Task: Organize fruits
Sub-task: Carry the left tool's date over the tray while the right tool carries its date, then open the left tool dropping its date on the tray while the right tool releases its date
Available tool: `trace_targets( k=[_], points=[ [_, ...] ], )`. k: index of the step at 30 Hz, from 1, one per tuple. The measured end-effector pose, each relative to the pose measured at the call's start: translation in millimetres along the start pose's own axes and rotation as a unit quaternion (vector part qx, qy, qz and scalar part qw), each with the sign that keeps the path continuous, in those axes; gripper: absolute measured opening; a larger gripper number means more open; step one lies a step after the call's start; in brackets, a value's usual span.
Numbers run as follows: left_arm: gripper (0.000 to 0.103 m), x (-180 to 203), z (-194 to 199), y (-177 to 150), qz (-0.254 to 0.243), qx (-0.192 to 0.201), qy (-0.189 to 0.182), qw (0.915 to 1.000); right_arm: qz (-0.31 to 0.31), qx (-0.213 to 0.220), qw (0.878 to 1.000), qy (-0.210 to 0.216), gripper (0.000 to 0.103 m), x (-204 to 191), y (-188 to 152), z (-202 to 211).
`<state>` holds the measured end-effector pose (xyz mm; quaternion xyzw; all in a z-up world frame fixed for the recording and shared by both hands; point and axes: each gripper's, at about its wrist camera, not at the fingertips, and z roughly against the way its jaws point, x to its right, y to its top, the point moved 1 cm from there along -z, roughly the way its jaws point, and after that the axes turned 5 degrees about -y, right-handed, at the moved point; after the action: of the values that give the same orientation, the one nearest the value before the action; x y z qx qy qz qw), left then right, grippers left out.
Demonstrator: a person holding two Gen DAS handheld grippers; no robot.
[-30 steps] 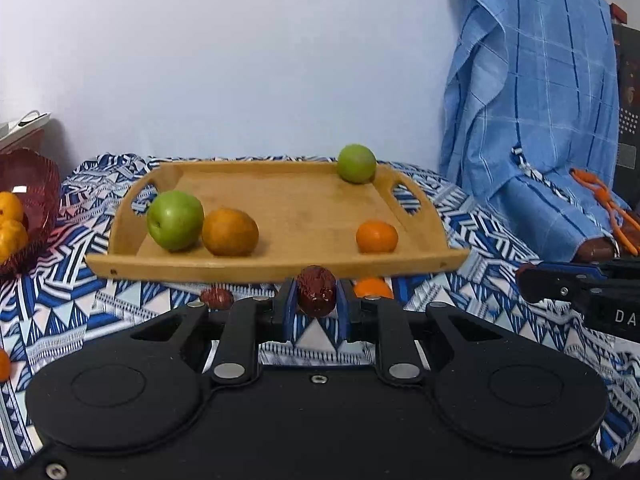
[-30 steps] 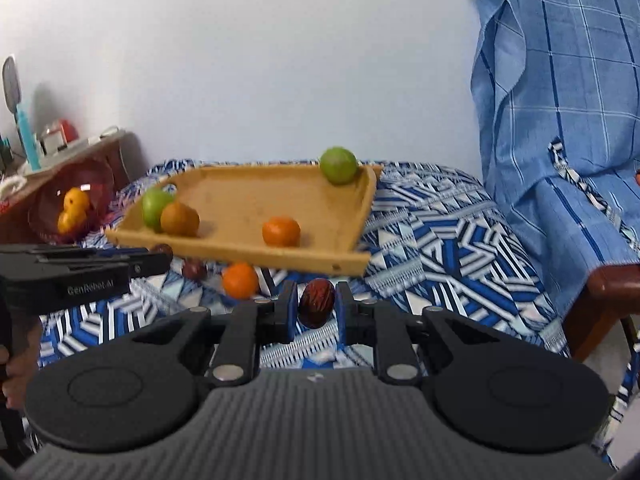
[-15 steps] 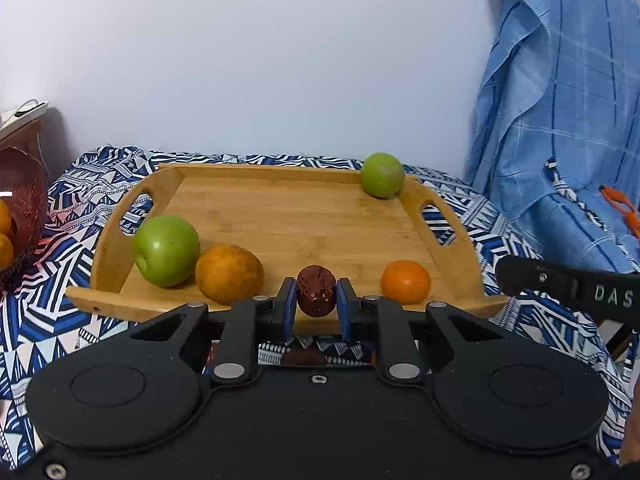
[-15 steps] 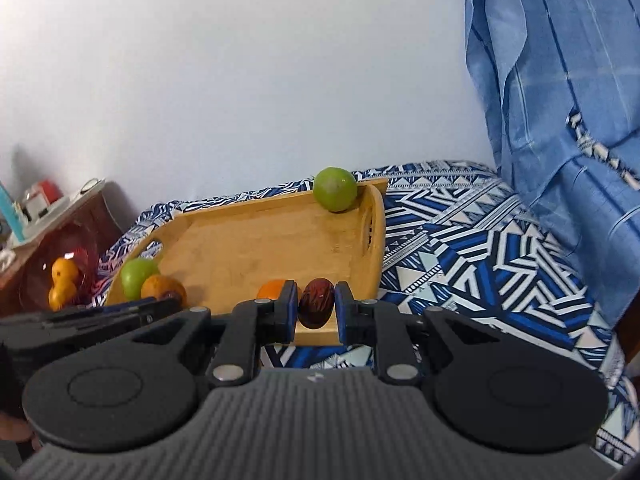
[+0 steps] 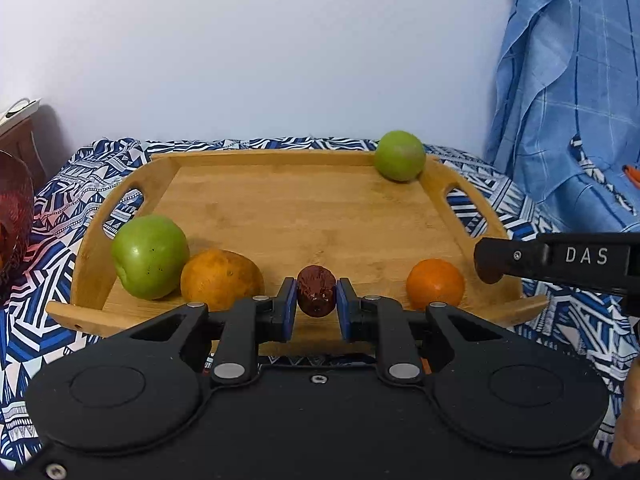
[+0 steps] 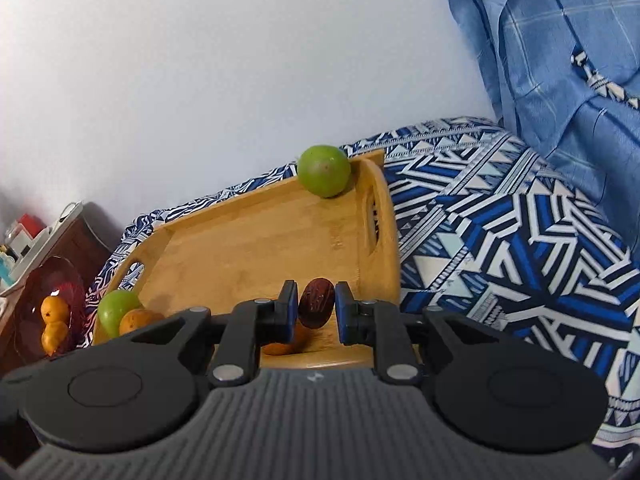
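A blue-and-white geometric patterned cloth [image 5: 500, 208] covers the table. At three o'clock a blue checked fabric [image 5: 568, 92] hangs in folds, its lower edge reaching the patterned cloth. A plain white wall [image 5: 260, 52] fills twelve o'clock. At nine o'clock in the right wrist view stands a dark wooden cabinet [image 6: 86, 236] with small clutter on top, including a red box [image 6: 27, 225].

The red basket [image 5: 14, 216] is cut off by the left edge.
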<state>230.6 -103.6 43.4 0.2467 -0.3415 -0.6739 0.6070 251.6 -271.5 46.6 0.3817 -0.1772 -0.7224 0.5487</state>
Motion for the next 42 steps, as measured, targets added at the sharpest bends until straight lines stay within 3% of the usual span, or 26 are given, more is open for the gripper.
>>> trace_targets(
  k=[34, 42],
  points=[
    [0.02, -2, -7, -8, -0.021, -0.004, 0.008, 0.9997, -0.001, -0.027, 1.0, -0.012, 0.029, 3, -4, -16],
    [0.03, 0, 2, -8, -0.024, -0.003, 0.006, 0.9997, 0.002, -0.022, 1.0, -0.008, 0.03, 0, -5, -13]
  ],
)
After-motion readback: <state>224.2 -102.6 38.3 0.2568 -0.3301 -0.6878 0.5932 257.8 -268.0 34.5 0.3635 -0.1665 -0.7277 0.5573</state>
